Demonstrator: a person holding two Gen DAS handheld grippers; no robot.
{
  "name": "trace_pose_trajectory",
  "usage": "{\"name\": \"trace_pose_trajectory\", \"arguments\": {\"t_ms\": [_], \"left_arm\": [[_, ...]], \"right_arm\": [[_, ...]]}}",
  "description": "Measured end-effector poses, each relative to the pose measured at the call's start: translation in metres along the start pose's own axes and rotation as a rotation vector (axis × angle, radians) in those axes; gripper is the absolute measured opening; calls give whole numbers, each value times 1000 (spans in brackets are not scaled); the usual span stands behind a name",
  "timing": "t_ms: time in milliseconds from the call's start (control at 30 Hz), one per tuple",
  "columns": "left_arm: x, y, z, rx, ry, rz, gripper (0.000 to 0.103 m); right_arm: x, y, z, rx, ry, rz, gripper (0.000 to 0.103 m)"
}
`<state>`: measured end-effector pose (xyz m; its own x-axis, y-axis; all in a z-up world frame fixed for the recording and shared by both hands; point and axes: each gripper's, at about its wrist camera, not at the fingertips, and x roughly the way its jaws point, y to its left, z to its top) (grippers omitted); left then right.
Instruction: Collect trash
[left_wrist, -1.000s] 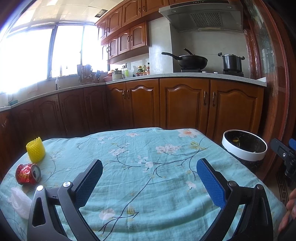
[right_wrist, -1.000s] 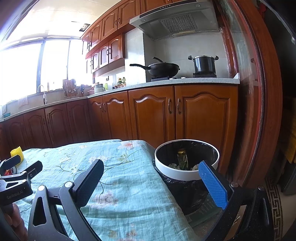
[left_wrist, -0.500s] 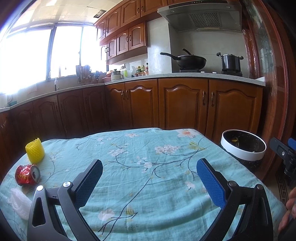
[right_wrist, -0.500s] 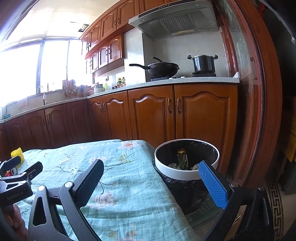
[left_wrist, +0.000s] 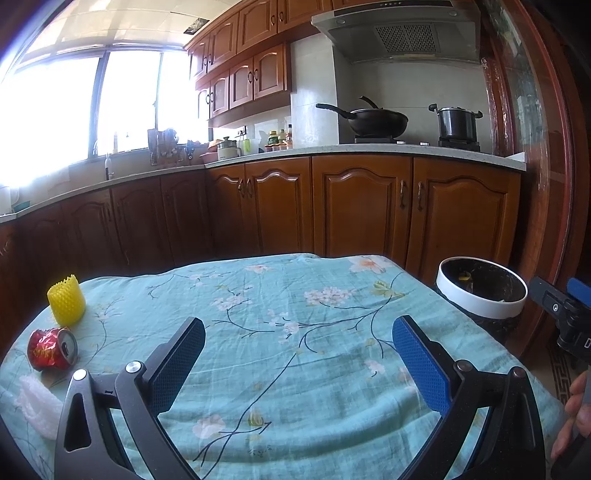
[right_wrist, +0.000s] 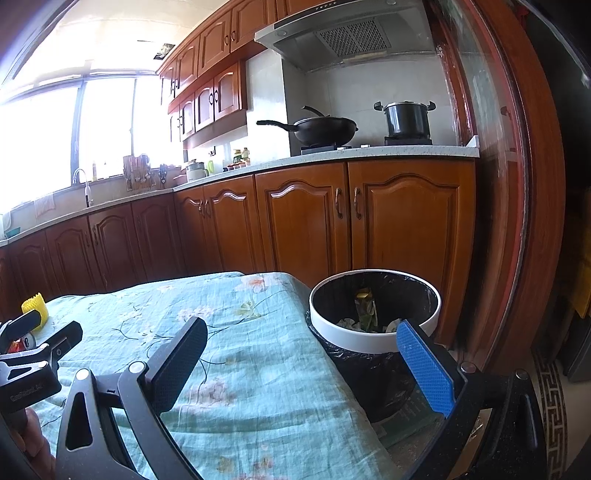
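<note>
Both grippers — left (left_wrist: 298, 338), right (right_wrist: 301, 341) — fingers spread, empty; bin (right_wrist: 375, 341) (black liner) holds scraps.

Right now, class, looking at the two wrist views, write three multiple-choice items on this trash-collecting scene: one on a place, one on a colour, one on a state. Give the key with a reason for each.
1. Where does the trash bin stand?
A. on the table
B. on the floor beside the table's right edge
C. on the counter

2. What colour is the crushed can?
A. red
B. green
C. blue

3. How is the left tool?
A. shut on the can
B. shut on nothing
C. open, holding nothing

Key:
1 B, its white rim sits below the tablecloth edge.
2 A, red foil body lying by the yellow foam net.
3 C, its pads stand wide apart over bare cloth.
</note>
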<state>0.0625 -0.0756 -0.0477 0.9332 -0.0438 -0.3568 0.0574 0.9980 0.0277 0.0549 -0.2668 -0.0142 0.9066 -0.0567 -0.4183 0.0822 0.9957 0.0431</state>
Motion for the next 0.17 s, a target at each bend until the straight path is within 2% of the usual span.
{"name": "trace_pose_trajectory", "arguments": {"t_ms": [167], "left_arm": [[-2, -1, 1, -8, 4, -3, 102]], "right_arm": [[2, 1, 0, -1, 6, -1, 103]]}}
